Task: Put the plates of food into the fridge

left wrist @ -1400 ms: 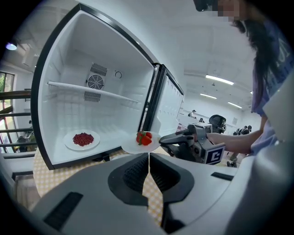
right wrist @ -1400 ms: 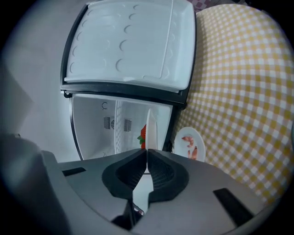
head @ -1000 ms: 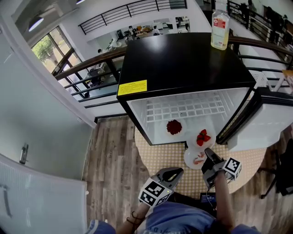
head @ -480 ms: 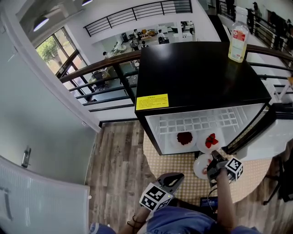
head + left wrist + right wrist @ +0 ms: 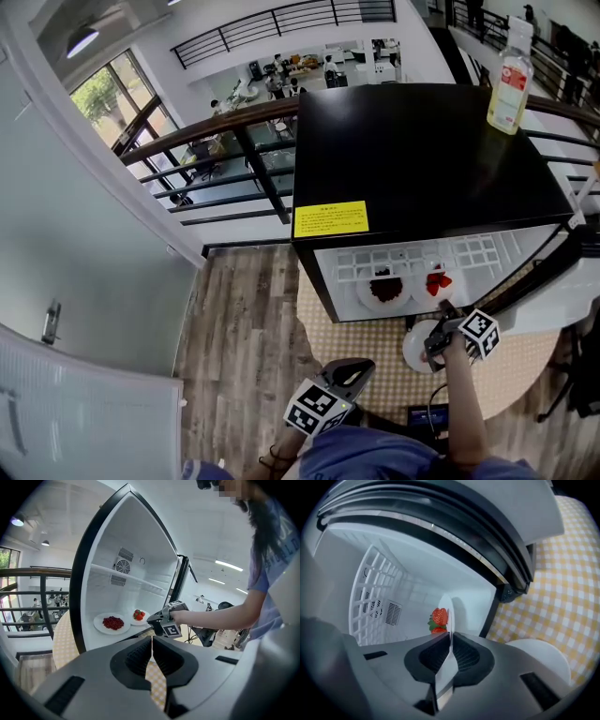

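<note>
Plates of food number three in the head view. A dark-berry plate (image 5: 384,289) and, just to its right, a strawberry plate (image 5: 438,281) lie on the floor of the open fridge (image 5: 422,141). A third plate (image 5: 419,349) rests outside on the checked surface (image 5: 366,333), partly under the right gripper (image 5: 446,311). That gripper's fingers reach to the strawberry plate's near rim. The left gripper (image 5: 361,366) hangs low by the person's lap, well apart from every plate.

In the left gripper view its fingers are pressed together with nothing between them. Beyond them the right gripper meets the strawberry plate at the fridge's front edge.

In the right gripper view the fingers are clamped on that plate's thin white rim, seen edge-on, with the strawberries just past them. The third plate shows at lower right on the surface; its food cannot be made out.

The step in hand looks like setting the second plate in place. Next, the right fingers would need to part and back straight out, so that the plate is not dragged along. After that comes the third plate: a grip on its rim, a level lift over the fridge's front edge, and a spot beside the other two, where room looks tight.
</note>
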Available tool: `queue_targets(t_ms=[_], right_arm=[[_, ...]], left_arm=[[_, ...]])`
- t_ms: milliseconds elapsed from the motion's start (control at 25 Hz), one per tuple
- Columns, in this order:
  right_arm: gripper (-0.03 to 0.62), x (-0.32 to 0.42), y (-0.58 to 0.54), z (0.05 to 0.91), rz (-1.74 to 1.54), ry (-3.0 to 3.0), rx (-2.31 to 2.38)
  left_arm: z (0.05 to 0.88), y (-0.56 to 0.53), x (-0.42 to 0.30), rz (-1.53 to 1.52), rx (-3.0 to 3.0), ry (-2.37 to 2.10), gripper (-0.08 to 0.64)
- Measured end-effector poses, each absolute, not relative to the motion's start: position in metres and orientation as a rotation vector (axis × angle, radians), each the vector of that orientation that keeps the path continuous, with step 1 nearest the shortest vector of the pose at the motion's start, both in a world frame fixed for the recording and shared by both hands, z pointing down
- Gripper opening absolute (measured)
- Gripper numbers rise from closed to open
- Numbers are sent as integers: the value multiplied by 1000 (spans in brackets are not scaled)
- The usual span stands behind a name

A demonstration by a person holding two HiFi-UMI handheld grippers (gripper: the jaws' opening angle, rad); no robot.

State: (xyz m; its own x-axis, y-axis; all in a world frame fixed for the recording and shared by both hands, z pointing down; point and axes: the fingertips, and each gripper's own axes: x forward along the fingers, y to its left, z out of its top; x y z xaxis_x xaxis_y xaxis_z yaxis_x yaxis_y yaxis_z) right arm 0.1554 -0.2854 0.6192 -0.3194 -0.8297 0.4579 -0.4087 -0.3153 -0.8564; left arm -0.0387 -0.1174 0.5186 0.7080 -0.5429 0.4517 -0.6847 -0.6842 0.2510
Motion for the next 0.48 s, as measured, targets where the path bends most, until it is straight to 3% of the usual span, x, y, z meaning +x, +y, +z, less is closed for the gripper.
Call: queue_targets(t_ms=[240, 480], right_arm=[[36, 159, -306, 620, -1575, 1735, -1760], [100, 157, -312, 622, -1407, 2021, -2011]], left_arm=[[521, -119, -47, 485, 2501, -961, 20], [524, -121, -52, 492, 2482, -979, 20]])
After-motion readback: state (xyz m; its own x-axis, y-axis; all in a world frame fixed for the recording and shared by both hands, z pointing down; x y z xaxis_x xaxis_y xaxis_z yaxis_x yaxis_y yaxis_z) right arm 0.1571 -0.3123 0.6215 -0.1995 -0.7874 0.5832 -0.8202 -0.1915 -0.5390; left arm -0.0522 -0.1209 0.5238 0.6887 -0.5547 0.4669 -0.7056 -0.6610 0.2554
